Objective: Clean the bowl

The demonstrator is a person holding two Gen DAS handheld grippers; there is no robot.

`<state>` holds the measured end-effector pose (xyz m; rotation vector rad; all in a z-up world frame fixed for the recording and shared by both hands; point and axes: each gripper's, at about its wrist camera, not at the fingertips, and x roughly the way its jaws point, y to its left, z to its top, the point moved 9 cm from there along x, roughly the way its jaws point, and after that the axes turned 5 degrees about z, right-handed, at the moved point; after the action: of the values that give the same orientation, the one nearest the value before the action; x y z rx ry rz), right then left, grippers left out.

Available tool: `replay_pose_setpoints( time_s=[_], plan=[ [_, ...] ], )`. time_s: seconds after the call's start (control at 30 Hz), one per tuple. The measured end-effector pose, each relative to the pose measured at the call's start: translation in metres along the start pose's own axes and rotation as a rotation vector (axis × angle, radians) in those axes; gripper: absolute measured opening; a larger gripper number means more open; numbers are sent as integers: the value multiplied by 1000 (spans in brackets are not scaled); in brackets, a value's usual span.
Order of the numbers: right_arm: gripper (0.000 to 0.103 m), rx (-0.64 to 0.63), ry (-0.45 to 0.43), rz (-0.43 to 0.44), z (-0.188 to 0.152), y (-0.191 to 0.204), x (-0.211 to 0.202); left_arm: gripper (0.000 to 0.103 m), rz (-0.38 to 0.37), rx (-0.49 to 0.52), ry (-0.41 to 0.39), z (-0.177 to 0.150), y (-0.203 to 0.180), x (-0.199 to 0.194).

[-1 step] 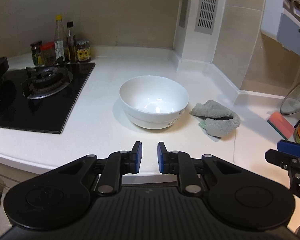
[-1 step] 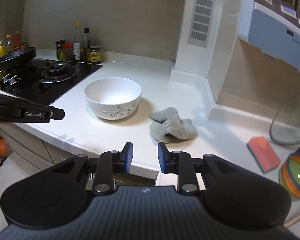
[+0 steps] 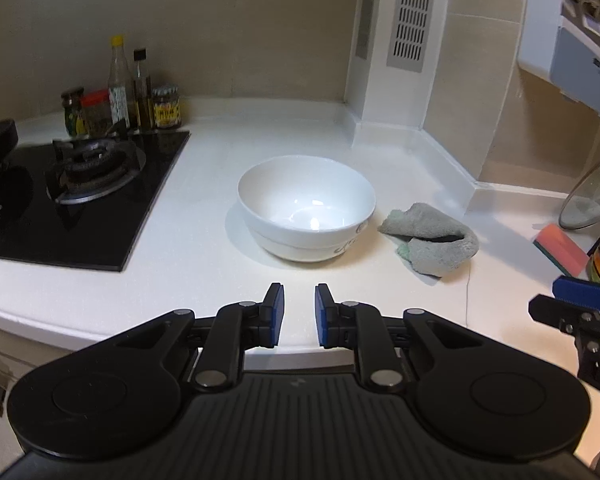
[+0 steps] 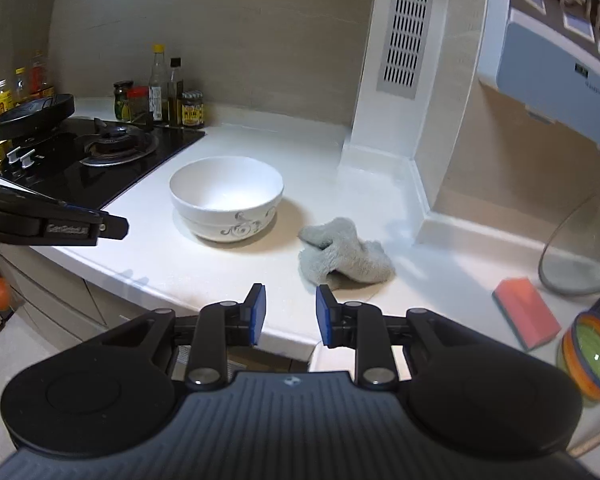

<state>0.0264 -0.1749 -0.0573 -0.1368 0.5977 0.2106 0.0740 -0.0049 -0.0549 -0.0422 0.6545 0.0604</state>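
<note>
Left wrist view, nearest first: the left gripper (image 3: 299, 316) hangs over the table (image 3: 204, 280) edge, pads apart and empty; the right gripper (image 4: 290, 316) stands likewise. Beyond sits the white bowl (image 3: 306, 206), upright, its inside showing no dirt, with the grey cloth (image 3: 432, 240) just beside it. That fits either a wipe to come or one finished, so I bid no move. Only the right wrist view shows the bowl's grey scroll pattern whole.
</note>
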Motion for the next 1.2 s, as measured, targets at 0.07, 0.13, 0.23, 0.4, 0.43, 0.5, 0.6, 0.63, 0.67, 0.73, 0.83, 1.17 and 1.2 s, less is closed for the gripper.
replay_pose_setpoints(
  time_s=[0.07, 0.13, 0.23, 0.4, 0.43, 0.5, 0.6, 0.63, 0.67, 0.73, 0.83, 1.17, 1.2],
  plan=[
    [22, 20, 5, 13, -1, -1, 1, 21, -4, -19, 41, -1, -2, 4],
    [22, 41, 11, 26, -3, -2, 2, 21, -9, -38, 81, -3, -5, 8],
    [22, 72, 19, 45, -4, -4, 4, 20, -17, -66, 140, -5, -10, 12],
    [22, 54, -8, 23, -6, -4, 1, 20, -70, -76, 150, 10, -27, 15],
    [22, 48, -30, 13, -14, 0, -2, 20, -84, -73, 131, 14, -26, 12],
    [22, 48, -34, 13, -14, -1, -2, 20, -94, -88, 112, 15, -27, 2],
    [22, 42, -33, 9, -13, -2, -2, 20, -136, -35, 75, 11, -37, -4],
    [22, 41, -32, 7, -12, -3, -1, 19, -149, -4, 60, 16, -38, -5],
    [22, 41, -32, 5, -12, -3, -1, 19, -174, 5, 42, 15, -41, -6],
    [22, 39, -33, -1, -10, -4, -2, 22, -199, -11, 64, 17, -48, -4],
    [22, 45, -30, -8, -6, -8, -1, 25, -183, 22, 106, 13, -54, 0],
    [22, 43, -16, 0, -7, -5, 5, 25, -57, 196, 11, 7, -62, 12],
    [22, 43, -14, 0, -7, -6, 6, 25, -51, 201, 14, 6, -61, 13]
  ],
)
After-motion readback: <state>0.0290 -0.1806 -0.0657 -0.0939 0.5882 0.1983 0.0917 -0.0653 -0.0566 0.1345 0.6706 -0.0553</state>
